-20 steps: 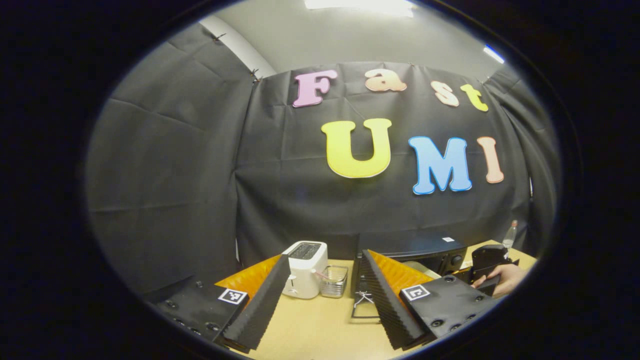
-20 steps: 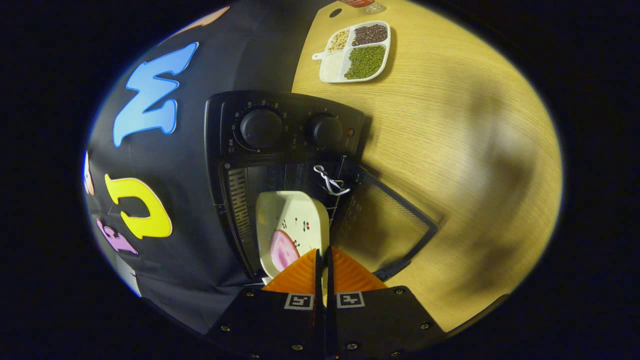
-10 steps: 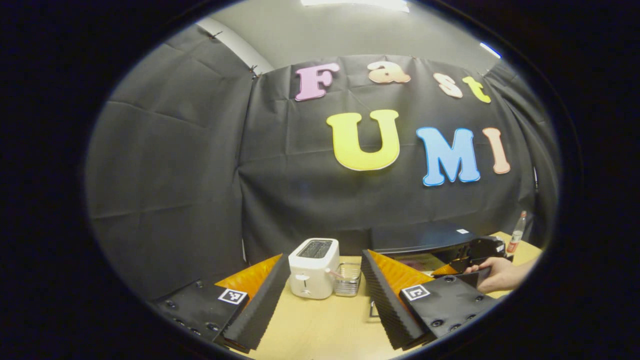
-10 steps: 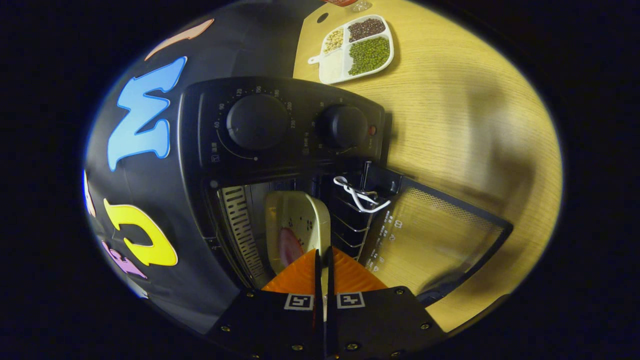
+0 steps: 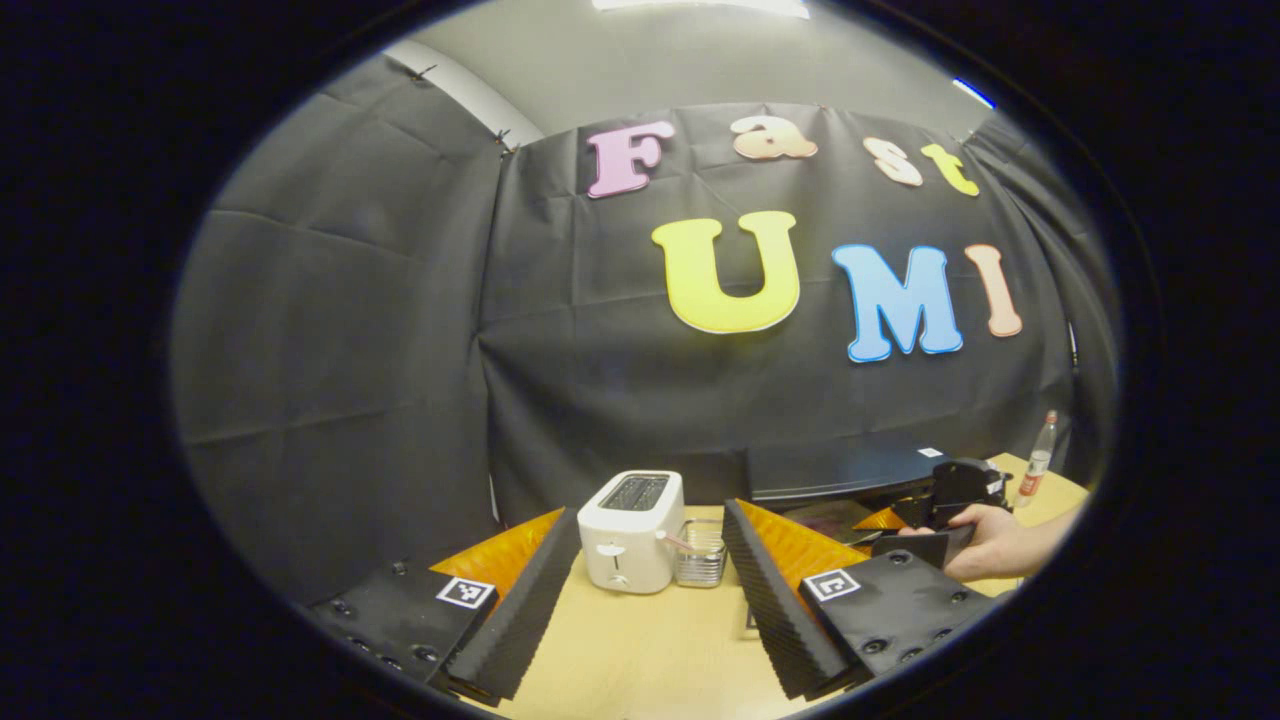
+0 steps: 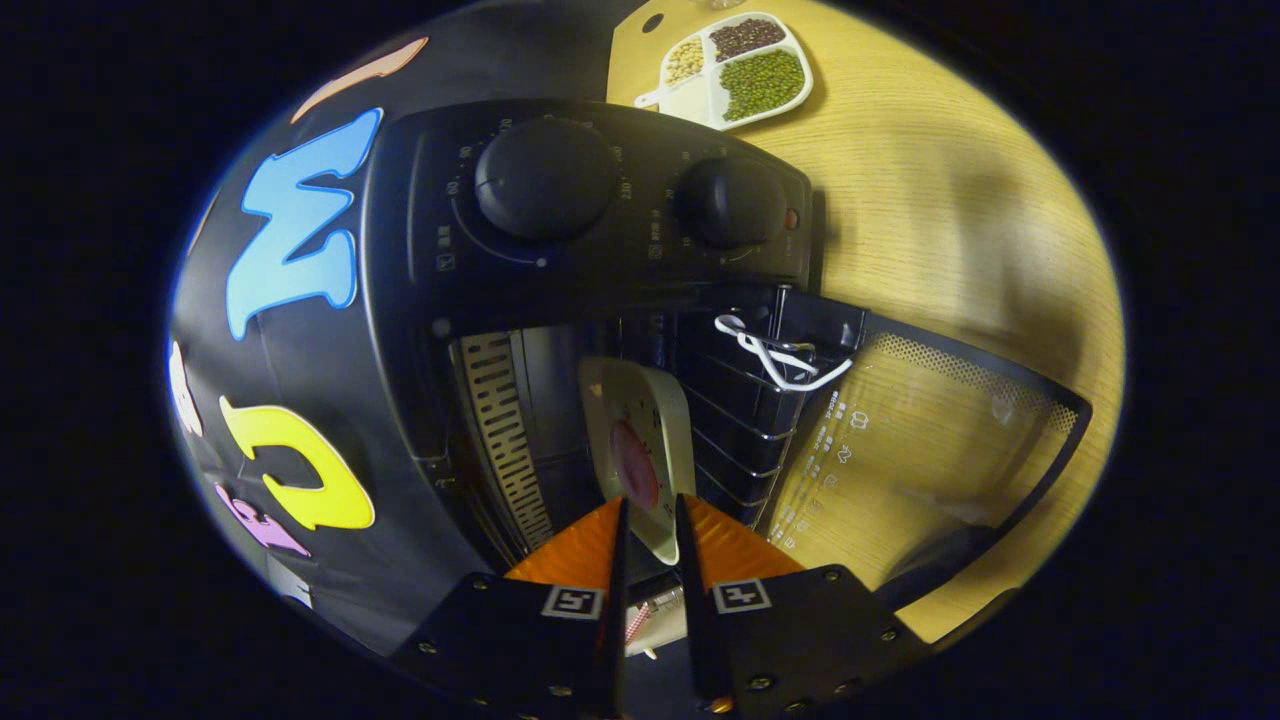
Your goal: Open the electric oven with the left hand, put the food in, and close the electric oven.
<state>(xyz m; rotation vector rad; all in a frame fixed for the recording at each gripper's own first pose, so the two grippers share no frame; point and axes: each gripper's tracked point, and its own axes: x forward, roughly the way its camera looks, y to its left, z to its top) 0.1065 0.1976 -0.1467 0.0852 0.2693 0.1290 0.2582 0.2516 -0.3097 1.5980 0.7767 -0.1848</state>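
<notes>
The right claw (image 6: 648, 520) had its fingers parted a little around the near rim of the cream ceramic plate (image 6: 640, 445), with a gap showing, so whether both pads pressed on it could not be told. The plate, carrying a pink slice of food (image 6: 634, 466), sat inside the cavity of the black metal electric oven (image 6: 600, 250) by the ribbed side wall. The tinted glass door (image 6: 900, 440) lay dropped open over the pale wood-grain worktop (image 6: 960, 200), a white cord looped at its hinge. The left claw (image 5: 650, 600) hung wide open and empty, well clear, facing a glossy white toaster (image 5: 632, 530). The risk appeared to be in the withdrawal: a finger catching the smooth rim could drag the plate back out, or tip it off the wire rack.
</notes>
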